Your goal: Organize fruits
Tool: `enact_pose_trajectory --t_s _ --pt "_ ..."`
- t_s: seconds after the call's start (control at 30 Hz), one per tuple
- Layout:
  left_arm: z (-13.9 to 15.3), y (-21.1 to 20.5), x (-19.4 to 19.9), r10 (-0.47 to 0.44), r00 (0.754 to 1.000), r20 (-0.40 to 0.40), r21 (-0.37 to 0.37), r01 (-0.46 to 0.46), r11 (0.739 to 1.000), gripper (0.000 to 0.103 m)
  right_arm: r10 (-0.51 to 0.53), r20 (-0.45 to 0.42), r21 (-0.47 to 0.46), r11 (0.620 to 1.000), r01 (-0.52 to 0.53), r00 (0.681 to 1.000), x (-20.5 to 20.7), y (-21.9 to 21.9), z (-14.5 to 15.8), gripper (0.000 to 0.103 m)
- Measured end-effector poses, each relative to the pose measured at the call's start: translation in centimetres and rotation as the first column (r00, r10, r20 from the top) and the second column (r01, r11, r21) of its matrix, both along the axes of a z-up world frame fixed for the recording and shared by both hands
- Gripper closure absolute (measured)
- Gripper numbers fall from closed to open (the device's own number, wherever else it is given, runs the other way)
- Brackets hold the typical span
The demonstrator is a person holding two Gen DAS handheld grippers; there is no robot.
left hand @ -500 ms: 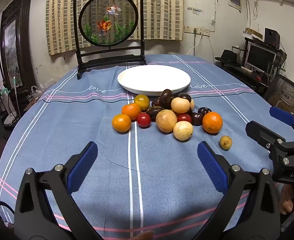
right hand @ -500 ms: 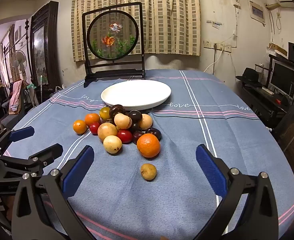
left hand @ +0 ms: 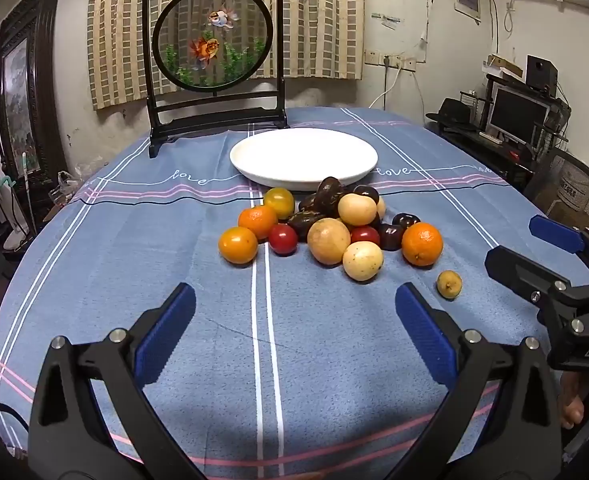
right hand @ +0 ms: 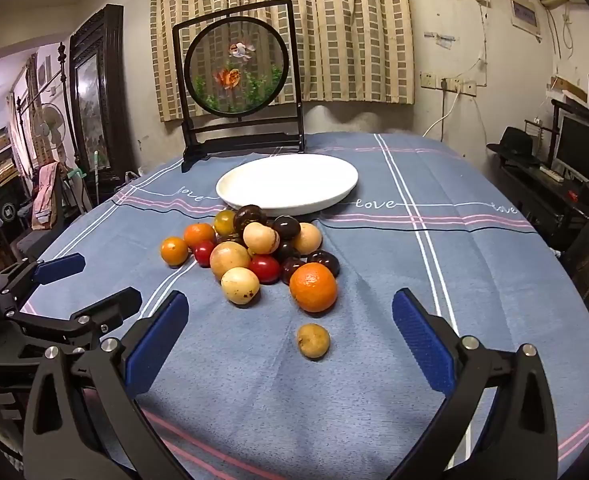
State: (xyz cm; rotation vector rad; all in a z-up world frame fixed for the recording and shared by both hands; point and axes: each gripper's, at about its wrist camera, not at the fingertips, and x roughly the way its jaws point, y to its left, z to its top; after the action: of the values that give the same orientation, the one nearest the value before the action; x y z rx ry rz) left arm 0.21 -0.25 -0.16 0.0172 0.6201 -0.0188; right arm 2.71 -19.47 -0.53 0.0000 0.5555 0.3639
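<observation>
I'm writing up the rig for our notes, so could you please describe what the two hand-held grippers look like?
Both look alike. The left hand-held gripper and the right hand-held gripper each have two black plastic fingers with triangular cut-outs and silver bolt heads. Each finger ends in a blue ribbed pad. In the left wrist view, the right unit's body bears white lettering, partly cut off. No sleeve shows.

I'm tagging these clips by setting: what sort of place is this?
Probably a lived-in home room: a cloth-covered table with a goldfish screen, curtains behind, and a computer desk along the wall.
</observation>
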Motion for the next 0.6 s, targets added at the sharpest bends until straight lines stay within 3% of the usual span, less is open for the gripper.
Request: enact_pose_trajectory --t_s 0.6 --pt "-0.42 1.04 0.61 0.006 1.000 -0.023 -0.018 -0.006 1.000 0.002 -0.016 -0.012 -0.048 0.999 0.015 1.000 0.36 0.39 -0.47 0.001"
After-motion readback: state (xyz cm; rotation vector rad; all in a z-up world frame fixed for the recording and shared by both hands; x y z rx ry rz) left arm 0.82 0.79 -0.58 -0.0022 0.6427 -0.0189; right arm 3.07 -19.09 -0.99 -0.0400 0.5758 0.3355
